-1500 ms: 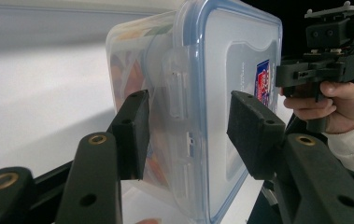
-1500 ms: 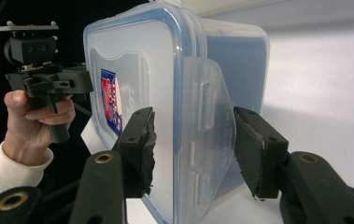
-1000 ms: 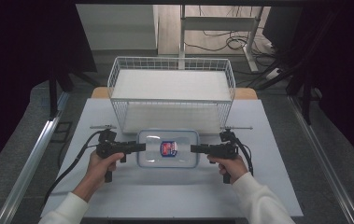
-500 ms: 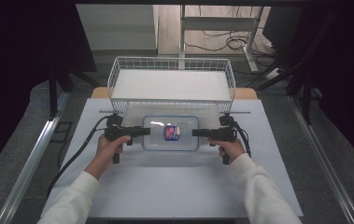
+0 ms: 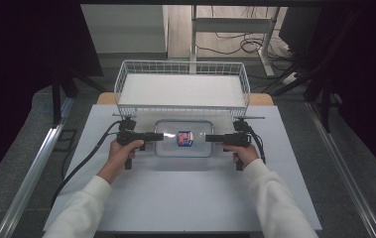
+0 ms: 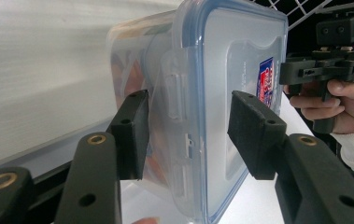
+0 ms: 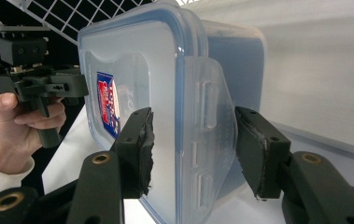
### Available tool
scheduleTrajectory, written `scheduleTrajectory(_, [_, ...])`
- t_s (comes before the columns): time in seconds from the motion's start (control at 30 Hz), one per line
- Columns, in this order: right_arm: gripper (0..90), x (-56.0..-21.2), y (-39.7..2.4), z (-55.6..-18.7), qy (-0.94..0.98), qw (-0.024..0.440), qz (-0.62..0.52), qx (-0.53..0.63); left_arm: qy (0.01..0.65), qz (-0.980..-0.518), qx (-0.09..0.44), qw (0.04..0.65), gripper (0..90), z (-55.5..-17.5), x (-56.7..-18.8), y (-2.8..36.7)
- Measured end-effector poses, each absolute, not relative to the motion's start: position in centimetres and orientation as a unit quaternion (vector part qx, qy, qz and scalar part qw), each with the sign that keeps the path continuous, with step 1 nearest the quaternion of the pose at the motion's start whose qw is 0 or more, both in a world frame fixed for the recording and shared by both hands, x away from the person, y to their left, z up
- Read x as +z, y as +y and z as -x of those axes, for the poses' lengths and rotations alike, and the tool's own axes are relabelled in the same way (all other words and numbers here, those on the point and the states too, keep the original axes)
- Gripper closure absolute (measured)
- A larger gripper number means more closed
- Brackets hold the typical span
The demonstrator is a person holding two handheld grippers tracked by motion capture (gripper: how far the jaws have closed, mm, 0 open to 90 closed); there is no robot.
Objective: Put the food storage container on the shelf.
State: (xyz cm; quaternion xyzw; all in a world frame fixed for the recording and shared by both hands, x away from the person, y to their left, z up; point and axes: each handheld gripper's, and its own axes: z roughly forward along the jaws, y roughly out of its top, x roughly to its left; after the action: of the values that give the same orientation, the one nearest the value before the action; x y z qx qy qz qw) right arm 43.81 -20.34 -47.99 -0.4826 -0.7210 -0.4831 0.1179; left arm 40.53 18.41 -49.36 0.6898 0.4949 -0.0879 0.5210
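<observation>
Container (image 5: 184,138), a clear rigid plastic box with a blue-rimmed snap lid and a red-and-blue label (image 5: 184,137), sits on the white table (image 5: 185,198) at twelve o'clock from us, just in front of the wire basket (image 5: 182,79). We have the left gripper (image 5: 158,136) at its nine o'clock end and the right gripper (image 5: 209,138) at its three o'clock end, each with jaws straddling a side latch flap; whether the pads truly press we cannot tell. We judge it stiff, fairly light and smooth, so slippery. The short ends over the latches look like the surest hold, squeezed evenly from both sides to keep it level.
</observation>
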Motion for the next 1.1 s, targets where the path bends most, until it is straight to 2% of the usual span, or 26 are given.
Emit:
scheduleTrajectory(0.73, [48.5, -48.7, -19.8, -44.0, -0.715, 0.116, 0.499, -0.476, 0.501, -0.696, -0.098, 0.506, 48.5, -41.1, -50.4, 18.8])
scheduleTrajectory(1.1, [47.6, -49.3, -19.6, -44.3, -0.702, 0.110, 0.514, -0.480, 0.519, -0.679, -0.102, 0.509, 46.9, -41.6, -50.7, 18.8])
